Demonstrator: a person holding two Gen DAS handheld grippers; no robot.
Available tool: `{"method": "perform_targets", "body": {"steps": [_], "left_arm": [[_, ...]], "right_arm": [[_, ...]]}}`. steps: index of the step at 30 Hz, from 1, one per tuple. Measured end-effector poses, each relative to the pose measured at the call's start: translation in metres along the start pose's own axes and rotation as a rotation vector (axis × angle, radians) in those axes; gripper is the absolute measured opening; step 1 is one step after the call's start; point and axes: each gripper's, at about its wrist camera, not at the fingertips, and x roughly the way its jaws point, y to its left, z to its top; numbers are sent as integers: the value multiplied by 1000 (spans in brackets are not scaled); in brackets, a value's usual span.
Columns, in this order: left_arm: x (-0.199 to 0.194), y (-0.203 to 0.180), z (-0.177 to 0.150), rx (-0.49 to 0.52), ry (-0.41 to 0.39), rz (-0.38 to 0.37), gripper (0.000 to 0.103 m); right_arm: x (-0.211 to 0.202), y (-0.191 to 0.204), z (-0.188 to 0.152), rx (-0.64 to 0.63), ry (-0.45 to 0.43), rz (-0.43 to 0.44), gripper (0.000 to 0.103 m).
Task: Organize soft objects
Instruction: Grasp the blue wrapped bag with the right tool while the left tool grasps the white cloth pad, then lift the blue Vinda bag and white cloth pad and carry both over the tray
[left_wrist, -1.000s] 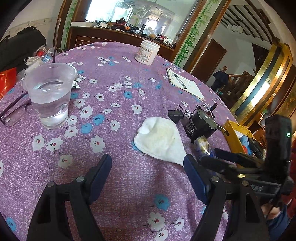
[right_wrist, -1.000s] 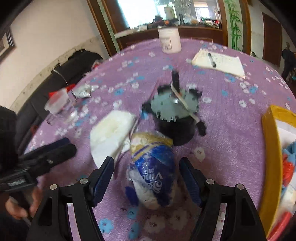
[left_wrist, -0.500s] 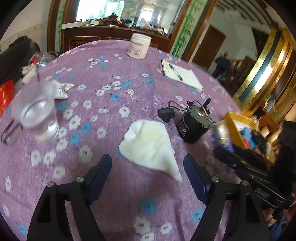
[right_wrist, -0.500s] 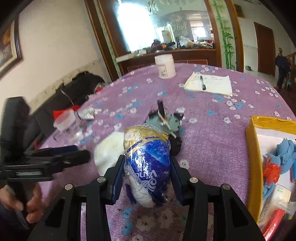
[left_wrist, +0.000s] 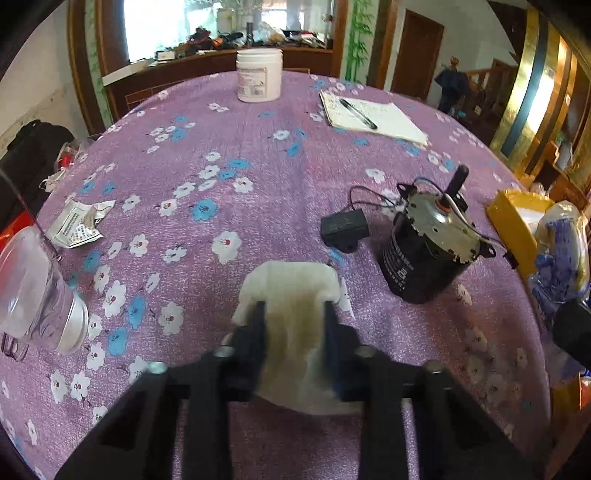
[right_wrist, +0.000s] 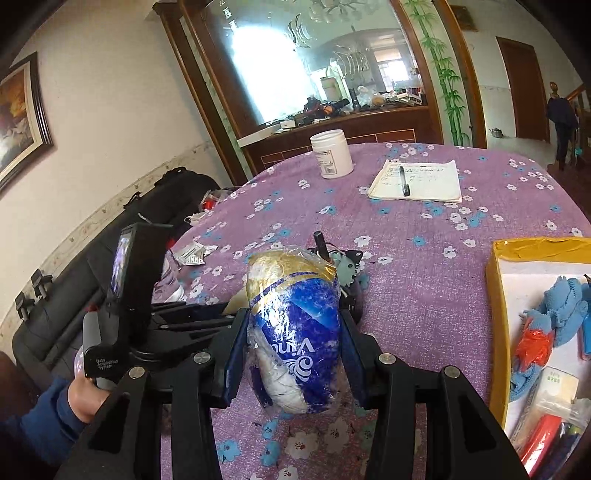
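A white cloth (left_wrist: 291, 284) with a yellowish stain lies on the purple flowered tablecloth (left_wrist: 258, 166). My left gripper (left_wrist: 293, 306) is shut on it, and the cloth bunches up between the two fingers. A blue and gold plastic tissue pack (right_wrist: 295, 332) hangs above the table with my right gripper (right_wrist: 293, 317) shut on its sides. The left wrist view shows the same pack (left_wrist: 561, 251) at the far right edge. A yellow box (right_wrist: 495, 295) stands to the right of the pack, with a blue cloth (right_wrist: 561, 299) and other small items inside.
A black motor (left_wrist: 428, 251) with wires and a black adapter (left_wrist: 343, 229) sit just right of the white cloth. A plastic cup of water (left_wrist: 33, 291) stands at the left. Farther back are a white jar (left_wrist: 258, 79), a notepad with a pen (left_wrist: 369, 118) and a foil wrapper (left_wrist: 79, 225).
My left gripper moved forward over the white cloth and closed on it. My right gripper closed on the tissue pack and lifted it off the table.
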Motion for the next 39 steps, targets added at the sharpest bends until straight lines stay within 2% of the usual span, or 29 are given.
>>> {"method": "perform_targets", "body": {"steps": [6,16,22,28,39], "left_arm": [[-10,11,1,-53,-60,-37,14],[-46,0,5,-32,-166,-48,14],[-64,-7,6,-26,-191,-59,15],[-76,-20,2,-15,-207,-70,15],[-88,-33,-17,-17,-196,-104,15]], "right_arm": [[-6,-4,2,17,-32,-13,50],[-13,-8,5,26,-59,-46,50],[-21,-13,7,45,-85,-65,50],[-21,-16,7,58,-74,-97,50],[-20,-14,2,32,-66,-242,50]]}}
